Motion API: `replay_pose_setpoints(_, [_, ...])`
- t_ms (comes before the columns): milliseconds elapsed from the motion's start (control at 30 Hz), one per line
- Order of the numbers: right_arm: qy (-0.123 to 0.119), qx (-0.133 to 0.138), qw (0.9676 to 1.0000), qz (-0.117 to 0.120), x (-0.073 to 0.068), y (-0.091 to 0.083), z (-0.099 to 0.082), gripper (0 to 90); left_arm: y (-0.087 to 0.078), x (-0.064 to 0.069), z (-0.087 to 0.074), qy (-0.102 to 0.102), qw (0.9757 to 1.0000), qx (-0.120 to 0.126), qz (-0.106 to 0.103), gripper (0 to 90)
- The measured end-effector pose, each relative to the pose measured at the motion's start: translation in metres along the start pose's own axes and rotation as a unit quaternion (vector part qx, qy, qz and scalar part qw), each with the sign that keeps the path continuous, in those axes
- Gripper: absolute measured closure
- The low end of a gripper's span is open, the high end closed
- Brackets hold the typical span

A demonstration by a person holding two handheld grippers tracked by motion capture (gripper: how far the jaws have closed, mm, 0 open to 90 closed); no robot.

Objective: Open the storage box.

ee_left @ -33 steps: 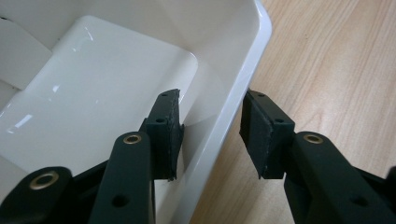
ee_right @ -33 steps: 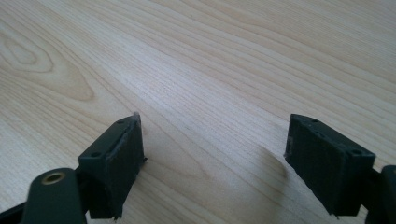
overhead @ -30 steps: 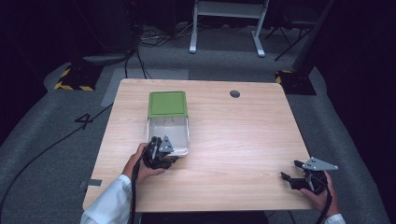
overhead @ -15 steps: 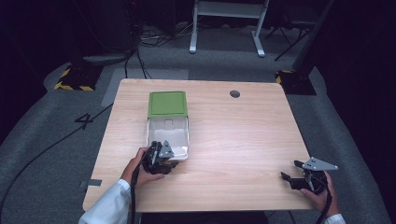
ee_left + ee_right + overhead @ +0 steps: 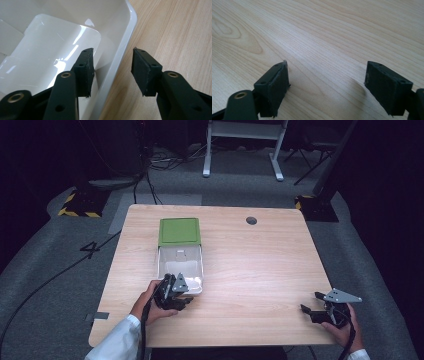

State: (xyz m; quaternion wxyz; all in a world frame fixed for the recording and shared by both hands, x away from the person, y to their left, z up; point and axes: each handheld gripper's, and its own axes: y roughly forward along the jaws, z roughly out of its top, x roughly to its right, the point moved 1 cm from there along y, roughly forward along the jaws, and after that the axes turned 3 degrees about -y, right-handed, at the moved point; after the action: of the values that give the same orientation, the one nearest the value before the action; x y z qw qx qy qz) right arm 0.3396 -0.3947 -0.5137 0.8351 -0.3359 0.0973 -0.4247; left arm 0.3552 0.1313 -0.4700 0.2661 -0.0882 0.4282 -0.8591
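While my left gripper (image 5: 183,290) sits at the near edge of the box (image 5: 192,268), its jaws straddle the white rim: in the left gripper view one pad (image 5: 85,70) is inside the box (image 5: 47,47) and the other is outside over the wood, with the rim between them. They have just been opening, and I see a gap on the outer side, so the pads no longer pinch the wall (the inner pad is close to it; I cannot tell whether it touches). From the high view the box lies left of the table's (image 5: 260,270) middle, its green lid (image 5: 179,230) flat on the far side and touching it. My right gripper (image 5: 311,309) rests at the near right corner, well apart from the box, its jaws spread wide over bare wood (image 5: 322,35) with nothing between them.
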Motion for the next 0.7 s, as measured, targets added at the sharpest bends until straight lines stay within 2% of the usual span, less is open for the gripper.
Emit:
replay_pose_setpoints(133, [0.001, 0.000, 1.0000, 0.000, 0.000, 0.000, 0.000, 19.4, -0.006, 0.001, 0.004, -0.001, 0.9999, 0.013, -0.005, 46.5])
replay_pose_setpoints(267, [0.001, -0.001, 1.0000, 0.000, 0.000, 0.000, 0.000, 19.4, -0.021, 0.003, 0.011, 0.003, 0.9992, 0.039, -0.005, 41.9])
replay_pose_setpoints(700, [0.002, -0.001, 1.0000, 0.001, 0.001, 0.000, 0.000, 19.4, -0.057, -0.005, 0.012, -0.003, 0.9971, 0.070, 0.029, 37.8])
